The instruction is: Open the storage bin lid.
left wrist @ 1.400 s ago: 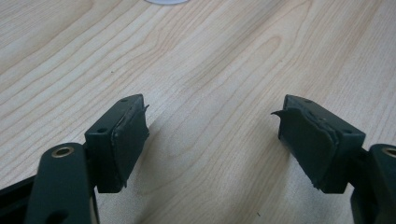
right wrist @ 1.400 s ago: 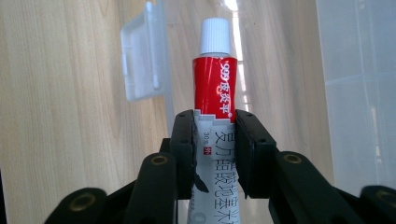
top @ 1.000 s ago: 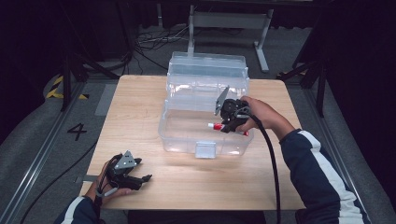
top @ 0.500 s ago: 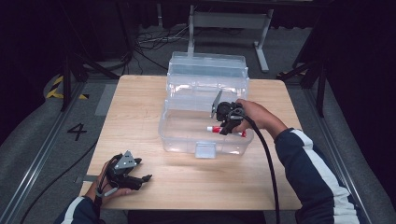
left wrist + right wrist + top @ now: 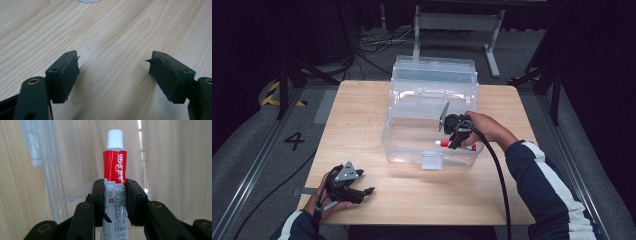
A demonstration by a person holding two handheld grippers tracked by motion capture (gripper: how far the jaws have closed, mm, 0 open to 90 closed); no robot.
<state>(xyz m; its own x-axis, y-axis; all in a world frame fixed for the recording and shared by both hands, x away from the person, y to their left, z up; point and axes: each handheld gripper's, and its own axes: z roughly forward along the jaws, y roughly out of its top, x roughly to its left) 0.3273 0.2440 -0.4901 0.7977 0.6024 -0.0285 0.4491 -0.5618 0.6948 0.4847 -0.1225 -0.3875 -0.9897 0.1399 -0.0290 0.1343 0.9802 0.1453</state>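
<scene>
A red-and-white ointment tube with a white cap is clamped between the jaws of my right gripper. In the high view that right gripper sits low inside the clear plastic storage box, with the tube lying level and its cap pointing left. My left gripper rests near the table's front left edge. Its jaws stand open over bare wood in the left gripper view, with nothing between them.
The clear box has its lid swung open at the back and a latch on its front wall. The wooden table stands on a grey floor with cables and metal frame legs behind.
My right gripper has sunk lower into the clear box with the tube still in its jaws. The left gripper has stayed where it was.
</scene>
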